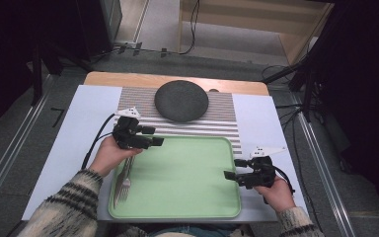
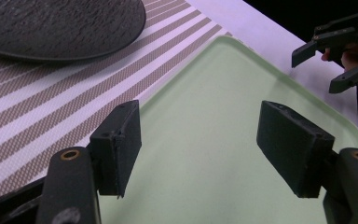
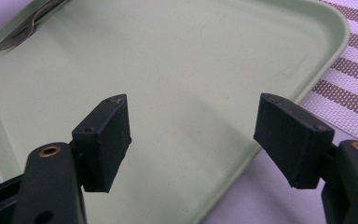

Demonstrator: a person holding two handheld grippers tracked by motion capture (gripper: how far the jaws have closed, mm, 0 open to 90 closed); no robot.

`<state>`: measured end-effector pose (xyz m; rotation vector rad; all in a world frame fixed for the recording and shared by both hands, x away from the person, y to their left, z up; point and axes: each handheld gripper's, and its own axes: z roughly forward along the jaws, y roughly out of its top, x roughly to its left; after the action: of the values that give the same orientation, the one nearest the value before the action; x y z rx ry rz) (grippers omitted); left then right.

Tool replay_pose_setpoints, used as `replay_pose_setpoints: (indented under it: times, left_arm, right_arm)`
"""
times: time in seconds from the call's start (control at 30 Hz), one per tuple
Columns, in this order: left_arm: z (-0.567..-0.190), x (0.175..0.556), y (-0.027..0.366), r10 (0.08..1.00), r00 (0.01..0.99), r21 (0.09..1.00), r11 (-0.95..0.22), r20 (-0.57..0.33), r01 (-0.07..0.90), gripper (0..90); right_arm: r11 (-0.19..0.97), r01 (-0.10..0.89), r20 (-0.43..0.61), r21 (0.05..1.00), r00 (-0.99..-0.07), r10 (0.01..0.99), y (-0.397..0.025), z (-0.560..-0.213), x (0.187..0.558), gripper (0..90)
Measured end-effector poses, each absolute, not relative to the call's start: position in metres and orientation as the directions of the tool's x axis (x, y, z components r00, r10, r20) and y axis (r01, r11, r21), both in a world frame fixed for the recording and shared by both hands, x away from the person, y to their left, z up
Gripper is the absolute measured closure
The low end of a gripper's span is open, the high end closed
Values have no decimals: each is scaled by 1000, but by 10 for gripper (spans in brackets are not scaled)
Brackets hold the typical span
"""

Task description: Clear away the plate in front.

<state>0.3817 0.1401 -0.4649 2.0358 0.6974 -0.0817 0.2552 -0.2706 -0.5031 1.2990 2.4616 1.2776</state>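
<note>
A pale green tray (image 1: 187,197) lies at the table's near edge, with a metal fork (image 1: 124,182) along its left side, also seen in the right gripper view (image 3: 25,30). My left gripper (image 1: 153,136) hovers over the tray's far left corner, open and empty; its own view looks across the tray floor (image 2: 205,154). At the tray's right rim my right gripper (image 1: 233,169) is open too, nothing between its jaws (image 3: 193,140). A dark round plate (image 1: 181,100) rests on a striped placemat (image 1: 222,123) behind the tray.
White paper covers the wooden table (image 1: 69,133). The plate (image 2: 56,25) and placemat (image 2: 51,107) lie just beyond my left gripper. Cables trail over the floor behind and to the right of the table.
</note>
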Motion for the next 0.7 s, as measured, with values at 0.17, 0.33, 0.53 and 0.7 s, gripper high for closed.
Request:
replay_pose_setpoints:
  times: [0.17, 0.33, 0.53, 0.7]
  left_arm:
    - [-461, 390, 130, 429, 849, 772, -409, -308, 487, 320]
    - [-457, 397, 121, 409, 861, 777, -418, -302, 471, 320]
    - [-455, 406, 113, 395, 883, 790, -442, -254, 425, 320]
    - [-452, 415, 106, 375, 897, 807, -440, -234, 394, 320]
  right_arm:
    - [288, 649, 294, 704, -636, 714, -271, -503, 255, 250]
    - [287, 650, 296, 704, -636, 713, -271, -504, 256, 250]
    - [286, 650, 298, 704, -636, 711, -271, -503, 256, 250]
    - [287, 651, 301, 703, -637, 710, -271, -503, 256, 250]
